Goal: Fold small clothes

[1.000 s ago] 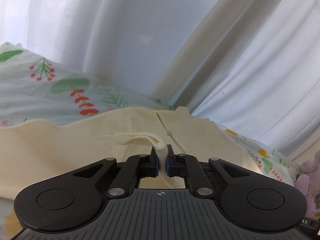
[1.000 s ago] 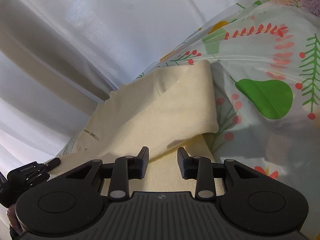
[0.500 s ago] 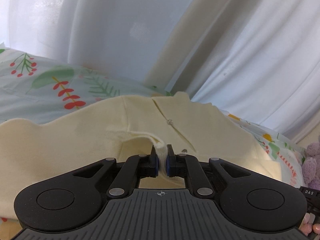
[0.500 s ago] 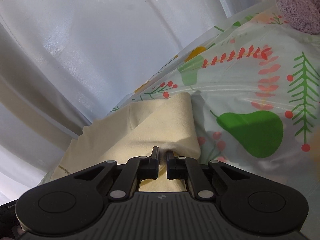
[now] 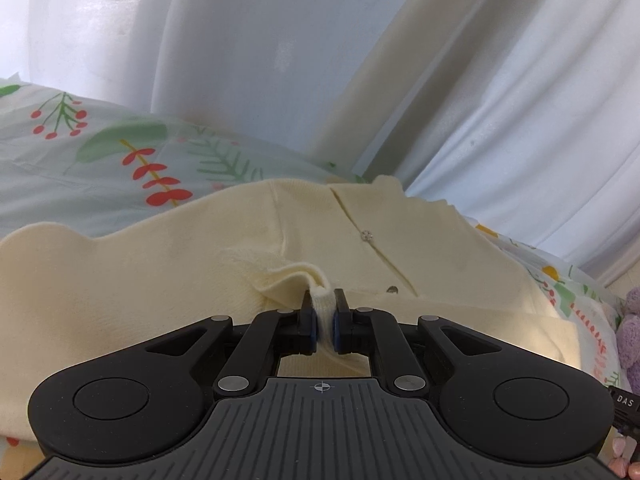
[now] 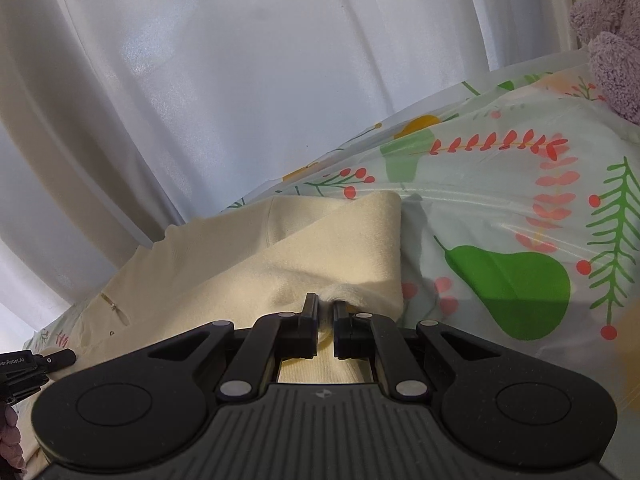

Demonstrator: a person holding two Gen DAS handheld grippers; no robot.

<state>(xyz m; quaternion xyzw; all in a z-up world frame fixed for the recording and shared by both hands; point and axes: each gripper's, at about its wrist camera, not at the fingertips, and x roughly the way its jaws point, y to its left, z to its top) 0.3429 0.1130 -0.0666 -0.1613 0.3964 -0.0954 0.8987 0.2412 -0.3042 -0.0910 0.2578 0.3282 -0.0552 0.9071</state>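
A small cream knit cardigan [image 5: 160, 280] with tiny buttons lies spread on a floral cloth [image 5: 80, 168]. My left gripper [image 5: 324, 300] is shut on a pinched fold of its cream fabric near the button placket. In the right wrist view the same cardigan [image 6: 320, 248] lies with a sleeve folded over its body. My right gripper [image 6: 325, 304] is shut on a fold of the cream fabric at the near edge of that sleeve. The fabric under both grippers is hidden by their bodies.
White curtains [image 5: 500, 100] hang close behind the cloth-covered surface [image 6: 520, 208]. A purple plush toy [image 6: 612, 40] sits at the far right and also shows in the left wrist view [image 5: 630, 328]. The other gripper's tip [image 6: 36, 360] shows at the left edge.
My right gripper was open over the cardigan a second ago and has closed on the fabric. My left gripper stayed shut on its fold and shifted slightly over the cardigan.
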